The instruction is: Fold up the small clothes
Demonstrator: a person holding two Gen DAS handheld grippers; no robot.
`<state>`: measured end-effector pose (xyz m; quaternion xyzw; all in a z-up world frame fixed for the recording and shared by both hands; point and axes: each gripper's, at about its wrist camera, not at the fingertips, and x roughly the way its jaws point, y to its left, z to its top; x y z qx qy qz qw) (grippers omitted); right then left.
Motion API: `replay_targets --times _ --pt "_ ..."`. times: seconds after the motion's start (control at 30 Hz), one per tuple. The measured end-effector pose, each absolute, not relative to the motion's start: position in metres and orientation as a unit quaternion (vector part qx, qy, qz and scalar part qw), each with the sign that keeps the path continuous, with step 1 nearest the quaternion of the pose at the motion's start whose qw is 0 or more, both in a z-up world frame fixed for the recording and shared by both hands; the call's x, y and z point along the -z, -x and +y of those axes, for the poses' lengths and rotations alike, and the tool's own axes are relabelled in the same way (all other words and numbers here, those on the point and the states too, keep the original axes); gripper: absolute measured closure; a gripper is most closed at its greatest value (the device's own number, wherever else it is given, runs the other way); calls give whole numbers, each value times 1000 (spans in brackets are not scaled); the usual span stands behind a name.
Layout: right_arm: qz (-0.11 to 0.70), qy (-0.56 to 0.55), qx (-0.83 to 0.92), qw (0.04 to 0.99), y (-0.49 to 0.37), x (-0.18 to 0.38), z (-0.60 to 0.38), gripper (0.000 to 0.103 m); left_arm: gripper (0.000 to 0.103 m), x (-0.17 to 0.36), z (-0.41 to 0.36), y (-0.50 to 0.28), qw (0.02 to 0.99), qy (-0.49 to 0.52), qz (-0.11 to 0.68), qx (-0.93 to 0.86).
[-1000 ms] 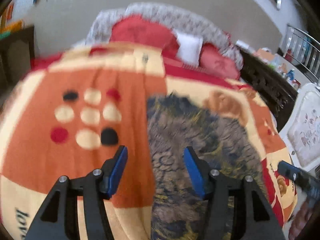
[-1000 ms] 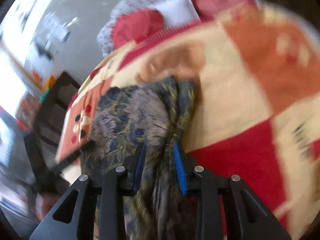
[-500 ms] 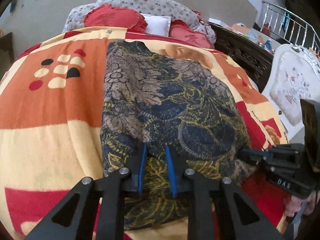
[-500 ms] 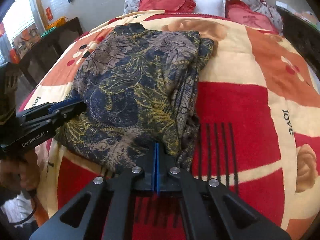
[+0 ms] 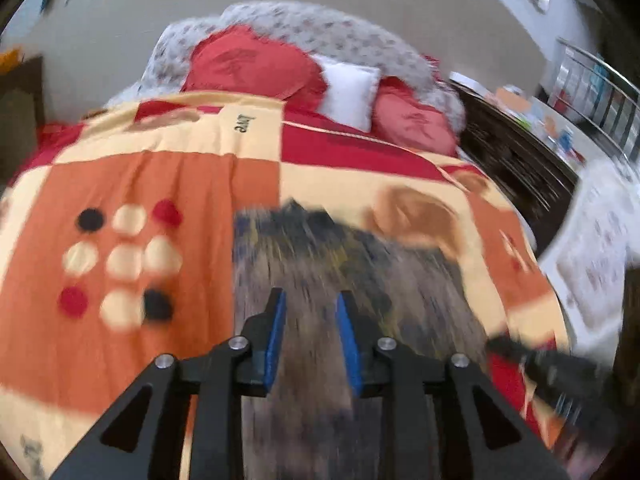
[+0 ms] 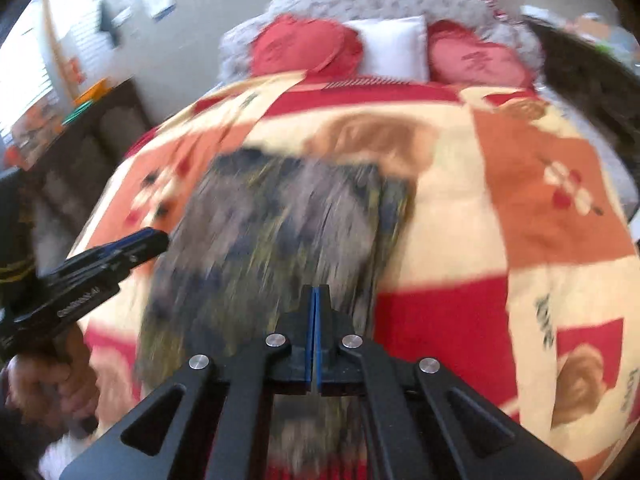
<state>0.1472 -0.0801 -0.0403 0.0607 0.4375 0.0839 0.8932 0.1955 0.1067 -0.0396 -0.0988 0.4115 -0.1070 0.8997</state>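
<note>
The patterned garment (image 6: 276, 232) lies blurred on the bed's blanket (image 6: 500, 184). Right claw (image 6: 315, 336) is closed at its near edge (grip unclear); left claw (image 5: 310, 332), just reopening, gapes slightly over it.

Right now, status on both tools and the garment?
Right tool shut, nothing visibly pinched. Left tool part open, jaws just eased wider, over patterned garment; contact too blurred to call. Garment flat on blanket. Nothing blocking.

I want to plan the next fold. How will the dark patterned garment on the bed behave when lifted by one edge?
The dark patterned garment will probably go floppy and drape, since it lies in soft layers on the blanket. It looks thin, so likely light. Lifted by one edge alone, the layers may slide apart, though blur hides the weave.
</note>
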Motion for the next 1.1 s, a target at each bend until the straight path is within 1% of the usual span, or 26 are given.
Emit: replay_targets --times 0.07,0.13,0.17,0.2,0.27,0.33,0.37,0.4,0.53,0.6,0.67,0.8,0.83,0.9,0.97,1.03,1.1 --pt "454 -91 -66 884 -176 56 -75 103 76 59 100 -235 887 98 445 79" --pt "468 -77 -34 880 -196 77 -74 103 76 76 93 -254 884 81 457 65" --pt "484 -82 -29 871 -207 98 -78 103 75 81 90 -257 889 77 447 64" --pt "484 -96 -38 869 -210 108 -83 103 73 86 89 -257 894 78 437 66" --pt "456 -87 -50 884 -209 113 -86 103 72 93 89 -252 900 83 423 66" --pt "438 -43 -55 896 -208 115 -79 103 71 95 94 -249 901 103 416 71" --pt "432 -38 -56 899 -208 118 -78 103 68 96 96 -250 899 110 417 76" --pt "430 -44 -59 900 -210 118 -80 103 67 97 98 -251 898 117 417 82" --pt "430 -58 -75 898 -206 115 -84 103 66 96 97 -249 900 118 411 84" --pt "444 -76 -92 888 -207 111 -90 103 66 96 97 -251 901 118 409 80" --pt "460 -100 -87 878 -208 96 -100 103 66 97 94 -252 903 112 410 69" --pt "439 -125 -45 889 -223 63 -93 102 66 97 85 -254 905 87 412 54" --pt "444 -120 -44 887 -232 62 -85 99 66 97 85 -254 905 88 412 55" --pt "453 -96 -35 886 -248 72 -68 99 66 98 88 -255 904 95 413 58" --pt "471 -81 -24 878 -268 95 -61 99 66 100 90 -257 901 100 417 59" --pt "446 -87 -33 890 -268 107 -66 99 66 101 89 -259 900 100 419 58" --pt "442 -88 -33 892 -269 109 -68 99 66 101 87 -261 901 95 421 54"
